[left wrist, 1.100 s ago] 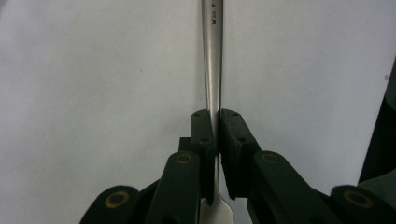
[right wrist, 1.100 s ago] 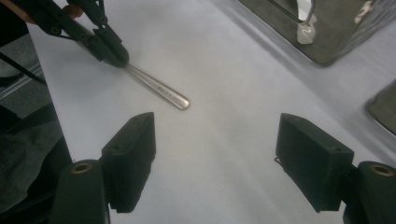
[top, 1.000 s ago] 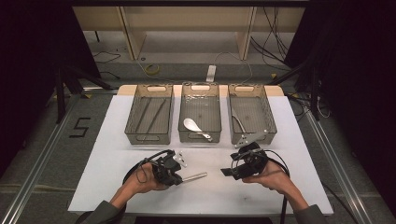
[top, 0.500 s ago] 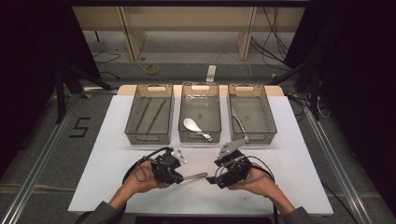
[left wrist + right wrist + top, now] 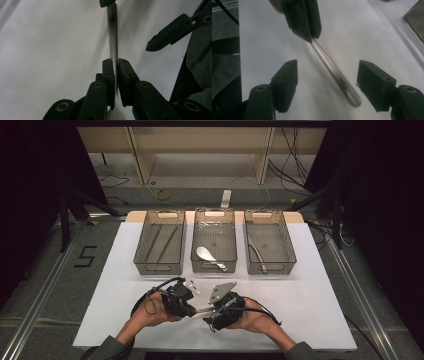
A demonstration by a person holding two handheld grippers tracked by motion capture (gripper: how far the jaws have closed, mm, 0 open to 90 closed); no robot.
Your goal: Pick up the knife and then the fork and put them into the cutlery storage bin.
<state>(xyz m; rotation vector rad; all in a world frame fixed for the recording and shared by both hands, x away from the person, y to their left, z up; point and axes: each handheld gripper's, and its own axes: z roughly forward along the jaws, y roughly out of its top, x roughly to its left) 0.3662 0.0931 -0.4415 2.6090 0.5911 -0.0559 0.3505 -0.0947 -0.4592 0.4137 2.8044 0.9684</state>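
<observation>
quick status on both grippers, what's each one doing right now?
Left gripper: closed on the neck of a metal utensil, handle pointing away.
Right gripper: open, jaws just been closing, either side of the handle, pads not touching it.

Item: metal utensil (image 5: 113,37), fork or spoon, head hidden
Finish: plain brushed steel, slim handle
Pose: clamped near its neck, handle free above the white tabletop (image 5: 320,290)

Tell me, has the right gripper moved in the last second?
Yes. The right gripper slid left, from below the right bin to below the middle bin.
</observation>
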